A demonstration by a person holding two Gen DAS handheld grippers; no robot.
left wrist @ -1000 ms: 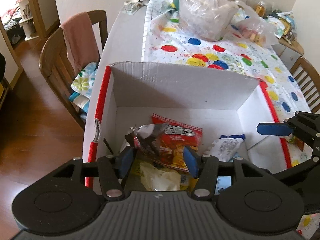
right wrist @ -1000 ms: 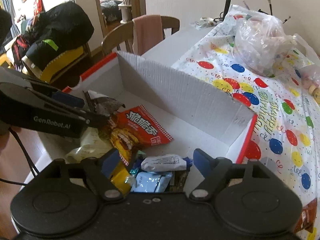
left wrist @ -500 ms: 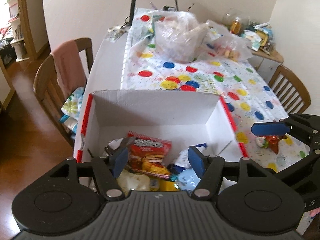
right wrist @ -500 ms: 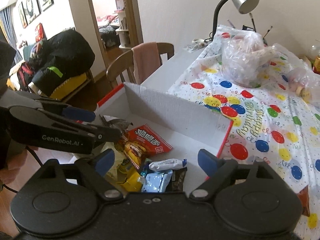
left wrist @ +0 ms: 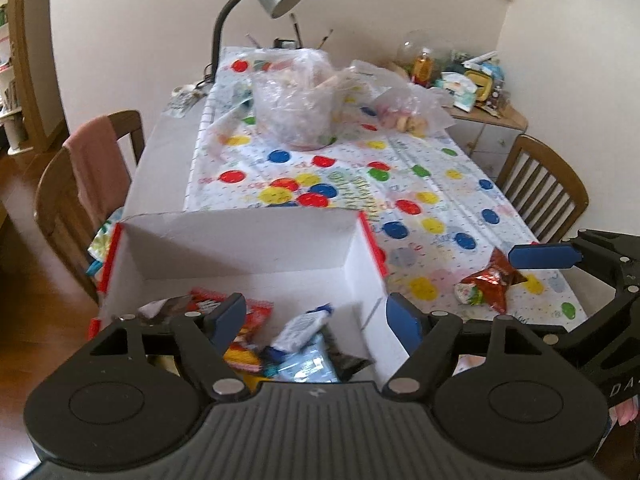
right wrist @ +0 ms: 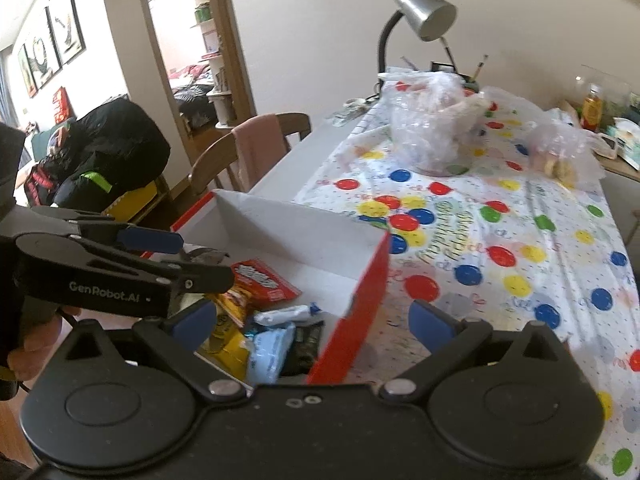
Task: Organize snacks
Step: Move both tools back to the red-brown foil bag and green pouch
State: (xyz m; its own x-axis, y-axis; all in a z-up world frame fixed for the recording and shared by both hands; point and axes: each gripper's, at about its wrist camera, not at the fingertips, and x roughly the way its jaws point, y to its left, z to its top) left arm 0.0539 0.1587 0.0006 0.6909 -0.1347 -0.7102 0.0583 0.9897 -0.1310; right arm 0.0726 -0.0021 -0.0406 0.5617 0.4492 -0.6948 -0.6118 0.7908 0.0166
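Both tongs have pulled up and back from the white box [left wrist: 240,248] since a second ago, and the left tongs [left wrist: 316,316] and right tongs [right wrist: 312,320] gape empty. Several snack packets [left wrist: 300,328] already lie inside the box. One red snack bag [left wrist: 490,282] remains on the table [left wrist: 440,200], right of the box, so the sorting seems nearly finished.

Looking along the right gripper [right wrist: 310,318], blue-padded fingers [right wrist: 430,320] spread wide, straddling the red side wall of a white cardboard box [right wrist: 360,292]. Inside, a red snack bag [right wrist: 260,280] among other packets. At left, left gripper [right wrist: 176,256] over the box, empty.
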